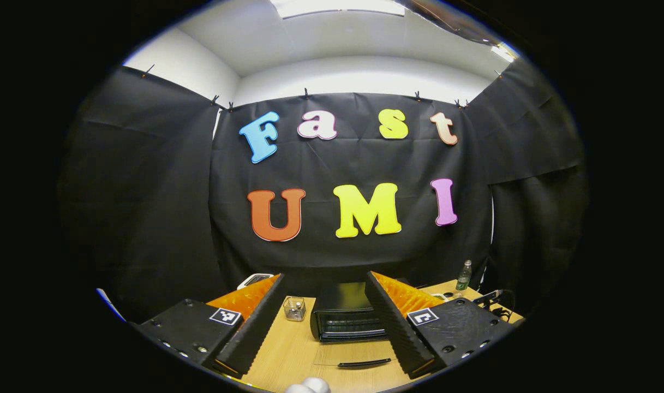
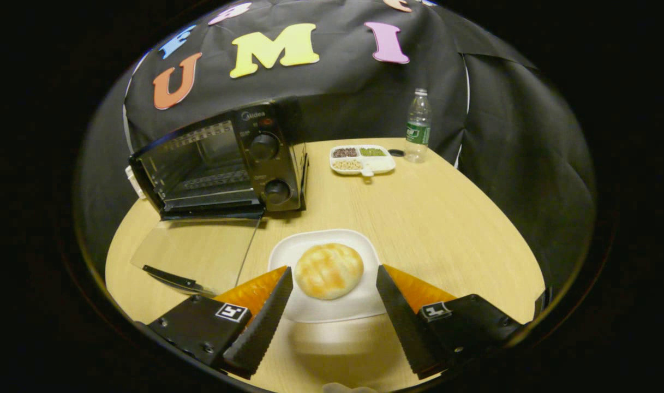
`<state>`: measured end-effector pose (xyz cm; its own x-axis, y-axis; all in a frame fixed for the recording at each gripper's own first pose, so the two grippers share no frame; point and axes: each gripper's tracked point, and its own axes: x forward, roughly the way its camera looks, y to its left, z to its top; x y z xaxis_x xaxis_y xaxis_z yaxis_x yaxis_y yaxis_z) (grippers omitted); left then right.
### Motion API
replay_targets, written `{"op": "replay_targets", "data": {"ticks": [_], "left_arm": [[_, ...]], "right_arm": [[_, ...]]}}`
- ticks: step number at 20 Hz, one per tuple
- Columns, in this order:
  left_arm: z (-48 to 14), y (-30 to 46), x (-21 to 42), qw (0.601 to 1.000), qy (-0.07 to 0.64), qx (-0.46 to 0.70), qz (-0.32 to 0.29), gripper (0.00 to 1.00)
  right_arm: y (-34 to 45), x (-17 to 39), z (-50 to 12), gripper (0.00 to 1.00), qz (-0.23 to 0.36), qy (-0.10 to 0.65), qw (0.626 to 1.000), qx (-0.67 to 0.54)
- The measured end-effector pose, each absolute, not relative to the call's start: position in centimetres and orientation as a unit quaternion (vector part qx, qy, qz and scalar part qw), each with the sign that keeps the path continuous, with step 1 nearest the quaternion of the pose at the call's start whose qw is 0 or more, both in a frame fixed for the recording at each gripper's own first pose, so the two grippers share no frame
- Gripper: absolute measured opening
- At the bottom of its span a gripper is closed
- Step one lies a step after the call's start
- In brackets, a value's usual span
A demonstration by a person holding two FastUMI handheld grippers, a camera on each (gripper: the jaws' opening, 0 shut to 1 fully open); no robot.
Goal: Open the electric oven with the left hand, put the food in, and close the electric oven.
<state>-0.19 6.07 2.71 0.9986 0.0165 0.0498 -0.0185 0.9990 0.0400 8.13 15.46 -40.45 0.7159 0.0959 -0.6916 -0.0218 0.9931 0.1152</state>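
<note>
The black electric oven (image 2: 222,164) stands at the table's back left with its glass door (image 2: 195,251) folded down flat and the handle (image 2: 173,279) toward me. A golden bun (image 2: 328,270) lies on a white plate (image 2: 310,311) in front of the oven's knob side. My right gripper (image 2: 334,269) is open, one finger at each side of the plate. My left gripper (image 1: 325,275) is open and holds nothing, raised high above the table. Below it I see the oven (image 1: 342,314) and the door handle (image 1: 364,362).
A sectioned white dish of grains (image 2: 363,159), a plastic bottle (image 2: 418,126) and a dark cap (image 2: 396,153) stand at the back of the wooden table (image 2: 446,229). A small wire basket (image 1: 294,308) sits left of the oven. Cables (image 1: 492,300) lie at the table's right edge.
</note>
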Motion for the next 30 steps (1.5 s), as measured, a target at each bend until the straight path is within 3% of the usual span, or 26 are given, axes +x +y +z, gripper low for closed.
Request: {"op": "replay_targets", "data": {"ticks": [3, 4, 5, 6, 7, 9, 10, 11, 12, 13, 14, 15, 17, 18, 19, 20, 21, 24, 25, 26, 27, 28, 29, 30], "left_arm": [[2.2, 6.5, 0.1, 1.000, -0.019, 0.021, 0.008, 0.84], [2.2, 6.6, 0.2, 1.000, -0.017, 0.021, 0.009, 0.95], [2.0, 6.8, 0.2, 1.000, -0.015, 0.019, 0.009, 0.84], [1.8, 6.9, 0.4, 1.000, -0.012, 0.017, 0.007, 0.84], [1.6, 7.1, 0.5, 1.000, -0.010, 0.016, 0.009, 0.95], [1.3, 7.2, 0.8, 1.000, -0.006, 0.013, 0.007, 0.95], [1.2, 7.4, 0.9, 1.000, -0.004, 0.013, 0.007, 0.84], [1.2, 7.5, 1.0, 1.000, -0.004, 0.014, 0.007, 0.84], [1.2, 7.5, 1.0, 1.000, -0.003, 0.014, 0.005, 0.95], [1.1, 7.5, 1.0, 1.000, -0.003, 0.013, 0.005, 0.84], [0.9, 7.6, 1.2, 1.000, -0.002, 0.013, 0.004, 0.84], [0.8, 7.7, 1.1, 1.000, -0.001, 0.013, 0.004, 0.95], [0.7, 7.8, 1.2, 1.000, 0.001, 0.012, 0.002, 0.95], [0.7, 8.1, 1.2, 1.000, 0.001, 0.012, 0.003, 0.84], [0.7, 8.2, 1.2, 1.000, 0.001, 0.013, 0.004, 0.84], [0.6, 8.4, 1.2, 1.000, 0.001, 0.012, 0.005, 0.95], [0.4, 8.5, 1.1, 1.000, 0.001, 0.011, 0.005, 0.84], [-0.2, 9.1, 0.9, 1.000, 0.005, 0.014, 0.008, 0.84], [-0.1, 9.4, 0.7, 1.000, 0.005, 0.013, 0.009, 0.95], [-0.1, 9.6, 0.5, 1.000, 0.004, 0.013, 0.012, 0.84], [-0.2, 9.7, 0.4, 1.000, 0.004, 0.012, 0.012, 1.00], [-0.1, 9.9, 0.2, 1.000, 0.004, 0.012, 0.013, 0.84], [-0.1, 10.0, 0.2, 1.000, 0.003, 0.012, 0.013, 0.84], [0.0, 10.0, 0.0, 1.000, 0.003, 0.012, 0.014, 0.95]], "right_arm": [[15.8, 9.4, -42.1, 0.98, 0.026, 0.398, 0.916, 0.036], [15.9, 9.6, -42.3, 0.98, 0.026, 0.402, 0.915, 0.033], [15.9, 9.6, -42.5, 0.99, 0.023, 0.405, 0.914, 0.029], [15.9, 9.7, -42.6, 0.99, 0.022, 0.405, 0.914, 0.027], [15.9, 9.7, -42.7, 0.99, 0.020, 0.407, 0.913, 0.028], [16.0, 9.5, -43.2, 1.00, 0.019, 0.416, 0.909, 0.032], [16.0, 9.6, -43.2, 1.00, 0.021, 0.416, 0.908, 0.033], [16.1, 9.7, -43.1, 0.96, 0.020, 0.414, 0.909, 0.030], [16.2, 9.7, -43.1, 0.95, 0.023, 0.417, 0.908, 0.025], [16.2, 9.6, -43.1, 0.90, 0.024, 0.417, 0.908, 0.025], [16.2, 9.7, -43.1, 0.87, 0.021, 0.418, 0.908, 0.028], [16.1, 9.7, -43.0, 0.80, 0.020, 0.420, 0.907, 0.028], [16.2, 9.7, -42.6, 0.73, 0.022, 0.418, 0.907, 0.038], [16.4, 9.8, -42.2, 0.72, 0.023, 0.414, 0.909, 0.040], [16.6, 9.9, -41.3, 0.72, 0.028, 0.408, 0.912, 0.046], [17.1, 9.9, -40.4, 0.72, 0.033, 0.402, 0.913, 0.061], [17.7, 10.0, -39.0, 0.72, 0.037, 0.398, 0.912, 0.089], [20.9, 10.2, -34.5, 0.72, 0.058, 0.380, 0.901, 0.202], [22.0, 10.5, -32.9, 0.71, 0.066, 0.368, 0.899, 0.227], [23.0, 10.7, -31.5, 0.71, 0.072, 0.361, 0.896, 0.249], [24.0, 11.0, -30.2, 0.71, 0.082, 0.355, 0.893, 0.265], [25.1, 11.1, -29.2, 0.70, 0.087, 0.350, 0.890, 0.281], [26.0, 11.5, -28.4, 0.71, 0.092, 0.346, 0.886, 0.295], [27.2, 11.7, -27.9, 0.71, 0.097, 0.342, 0.883, 0.308]]}}
